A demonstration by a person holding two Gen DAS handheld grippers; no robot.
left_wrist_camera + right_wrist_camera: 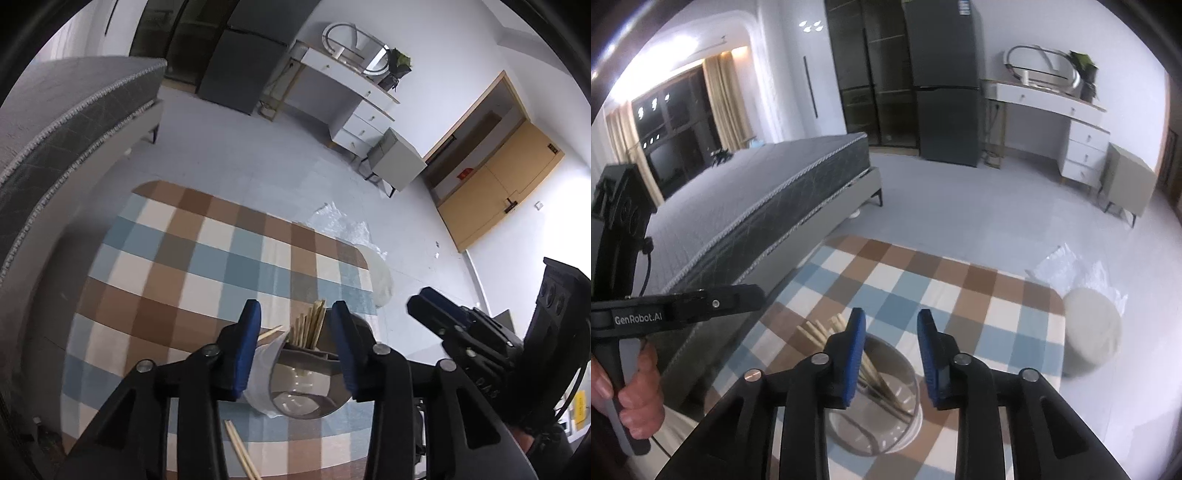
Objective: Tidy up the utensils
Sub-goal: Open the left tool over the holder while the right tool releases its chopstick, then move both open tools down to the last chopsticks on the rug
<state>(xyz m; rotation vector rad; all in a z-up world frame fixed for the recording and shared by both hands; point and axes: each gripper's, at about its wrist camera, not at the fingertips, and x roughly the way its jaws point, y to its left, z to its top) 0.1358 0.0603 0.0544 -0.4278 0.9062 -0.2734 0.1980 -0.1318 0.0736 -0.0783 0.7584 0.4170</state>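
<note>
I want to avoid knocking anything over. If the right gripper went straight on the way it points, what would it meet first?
Probably the metal cup holding the chopsticks: it sits directly below the right gripper, between its open fingers. Depth is unclear, so the left finger might brush the chopsticks first.

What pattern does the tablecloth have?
The tablecloth is checked brown, blue and cream; the right wrist view shows it best.

"GenRobot.AI" stands in pale letters on the black body of the left gripper (892,334), at the left edge of the right wrist view.
</note>
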